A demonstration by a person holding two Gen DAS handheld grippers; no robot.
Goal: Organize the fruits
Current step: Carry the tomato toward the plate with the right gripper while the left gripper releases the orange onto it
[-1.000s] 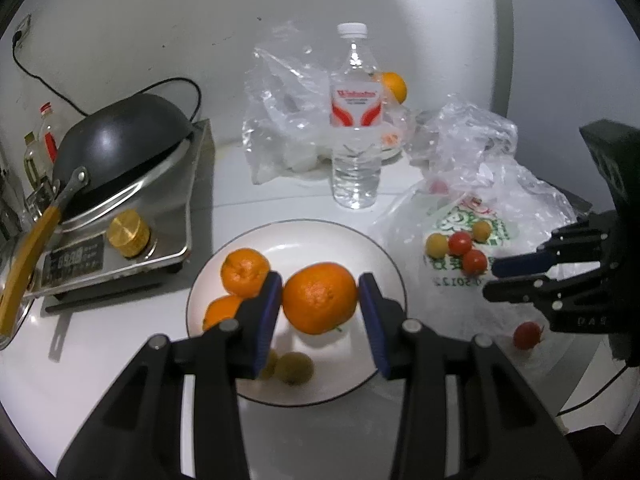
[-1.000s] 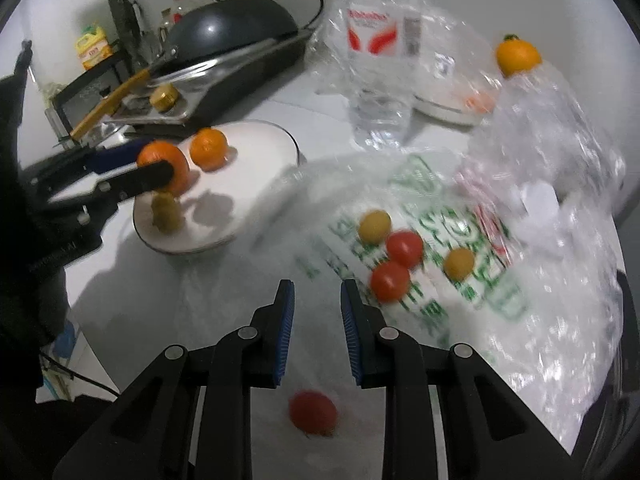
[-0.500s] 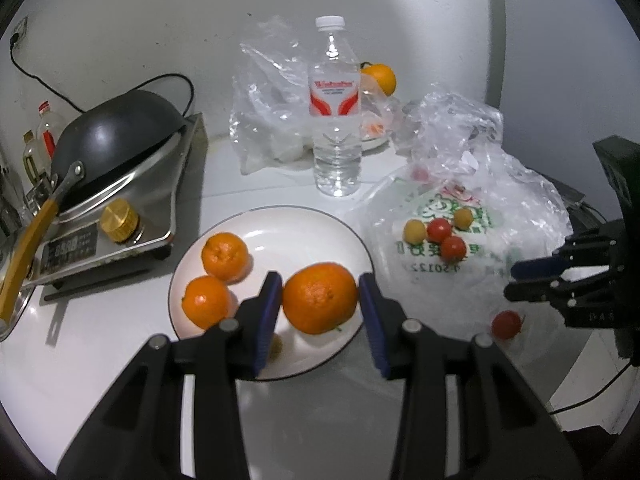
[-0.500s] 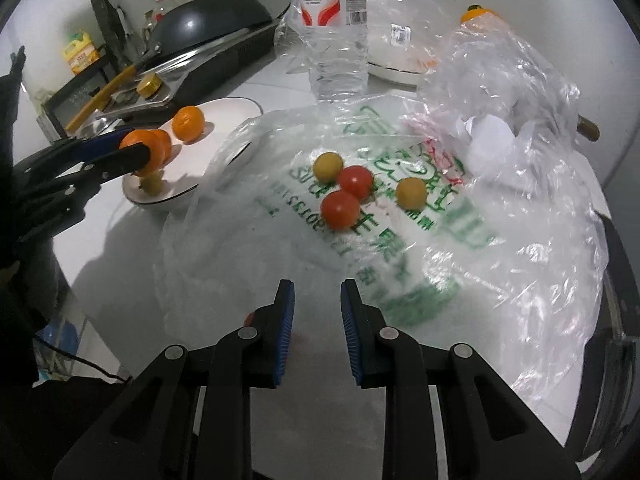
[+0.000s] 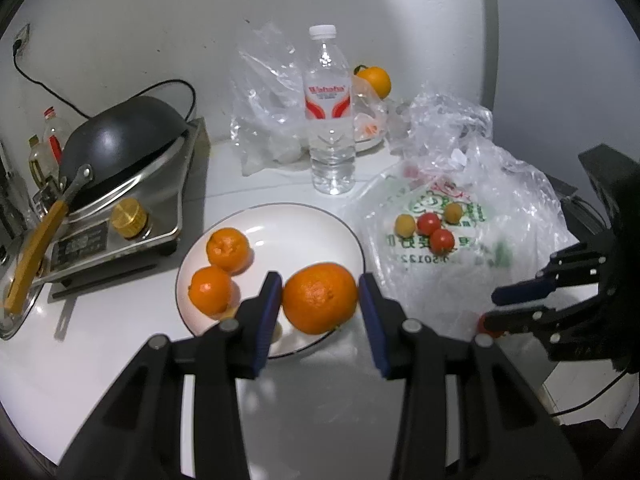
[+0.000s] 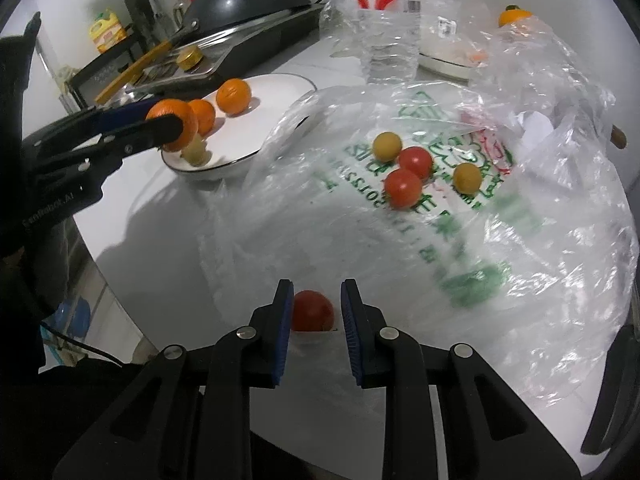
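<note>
My left gripper is shut on a large orange and holds it over the near rim of the white plate. Two smaller oranges and a small pale fruit lie on the plate. My right gripper is shut, with only a narrow gap between its pads. A loose red tomato lies on the table and shows in that gap beside the left pad; the right pad is clear of it. Two red tomatoes and two yellow ones rest on the printed plastic bag.
A water bottle stands behind the plate, with a crumpled clear bag and another orange by the wall. A stove with a black wok fills the left. The table edge runs close to the loose tomato.
The left gripper drew back with the orange toward the plate's near rim. The right gripper shifted over the bag's near edge, so the loose tomato now shows between its fingers.
</note>
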